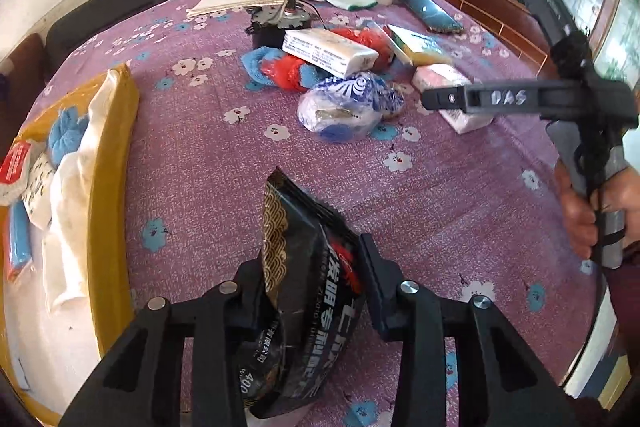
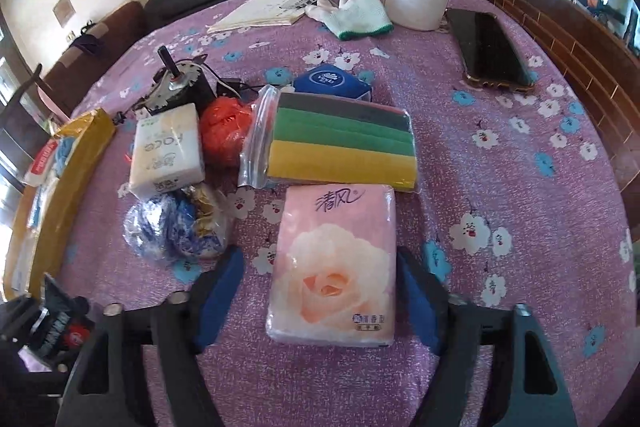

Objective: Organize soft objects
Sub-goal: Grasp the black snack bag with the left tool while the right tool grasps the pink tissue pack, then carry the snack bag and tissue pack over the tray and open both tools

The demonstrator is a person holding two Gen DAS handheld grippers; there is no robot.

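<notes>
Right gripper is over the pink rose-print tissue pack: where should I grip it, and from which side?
Take the pink rose-print tissue pack across its two long edges, coming down from above. It lies flat on the purple floral tablecloth, lengthwise between the right gripper's blue pads, narrow enough to fit with nothing crowding either side.

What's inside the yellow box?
The yellow box holds a blue fluffy cloth, a white cloth, a red-labelled pack and a blue pack. Anything beneath them is covered.
</notes>
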